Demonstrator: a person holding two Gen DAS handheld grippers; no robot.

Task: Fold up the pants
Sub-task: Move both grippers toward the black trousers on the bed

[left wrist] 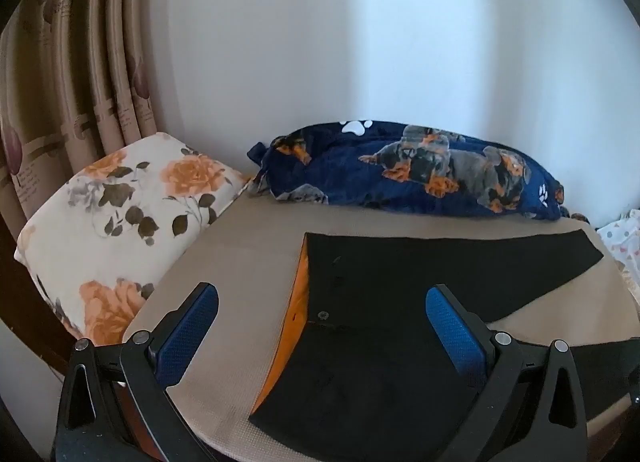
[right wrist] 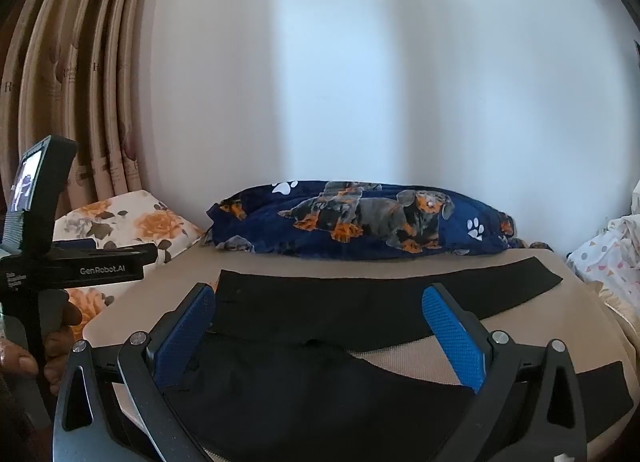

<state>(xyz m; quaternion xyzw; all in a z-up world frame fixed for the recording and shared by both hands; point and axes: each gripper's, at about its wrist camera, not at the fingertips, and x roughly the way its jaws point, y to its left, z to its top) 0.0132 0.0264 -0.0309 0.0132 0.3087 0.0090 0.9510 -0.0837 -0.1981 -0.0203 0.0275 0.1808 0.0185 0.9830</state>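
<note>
Pants (left wrist: 400, 294): black, soft cloth, orange-lined, spread flat before the navy dog-print blanket (left wrist: 404, 174).
Limp and light, judged; waistband corners should be pinched. Left gripper (left wrist: 322, 326) and right gripper (right wrist: 320, 326) are held wide apart, empty.

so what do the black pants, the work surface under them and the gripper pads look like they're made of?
Black pants: matte woven cloth, probably; lies flat, no sheen, metal button at the orange-lined waist. Work surface: beige textile or mat with a fine grid weave, matte. Pads of the left gripper: blue rubber or plastic, fine diamond knurl, slight sheen; the right gripper looks the same.
</note>
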